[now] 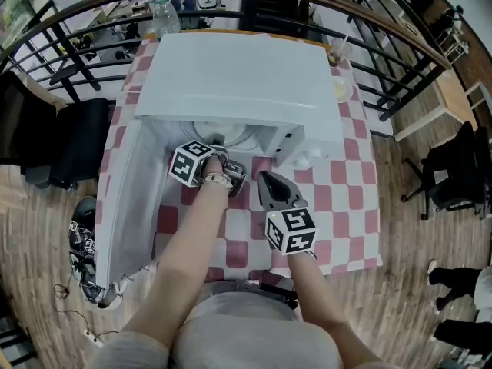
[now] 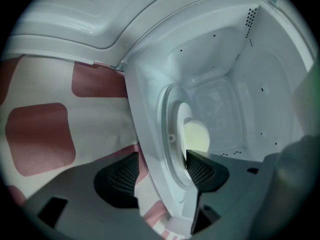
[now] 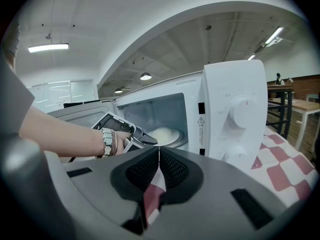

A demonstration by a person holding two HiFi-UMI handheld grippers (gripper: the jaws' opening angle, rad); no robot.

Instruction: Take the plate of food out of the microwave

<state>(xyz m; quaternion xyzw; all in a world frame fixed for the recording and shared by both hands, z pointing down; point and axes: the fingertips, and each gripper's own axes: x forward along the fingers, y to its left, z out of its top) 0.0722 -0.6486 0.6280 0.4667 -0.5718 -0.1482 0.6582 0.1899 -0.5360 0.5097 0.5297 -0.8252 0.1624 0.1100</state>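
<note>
Plate of food [image 3: 165,134] is seen on the turntable inside the open microwave [image 1: 238,68]; the plate is white and carries a pale mound. The left gripper [image 2: 161,164] is presented at the cavity mouth, rolled onto its side, with the forearm stretched forward. Its jaws are spread. One pad lies by the plate's near rim inside the cavity, and contact cannot be told. The other pad lies outside, over the cloth, with the microwave's lower sill [image 2: 145,134] standing between the two. Nothing is pinched. A bracelet [image 3: 107,141] is worn at that wrist. The right gripper [image 3: 159,159] is held back from the microwave, low over the table ahead of the control panel, with the elbow bent. Its jaws are pressed together with nothing between them. The door [image 1: 127,198] is swung wide to the left. Two dials [image 3: 245,111] are noted on the panel right of the cavity. The table is covered by a red-and-white checked cloth [image 1: 346,198]. A bottle [image 1: 164,14] is stood behind the microwave.
</note>
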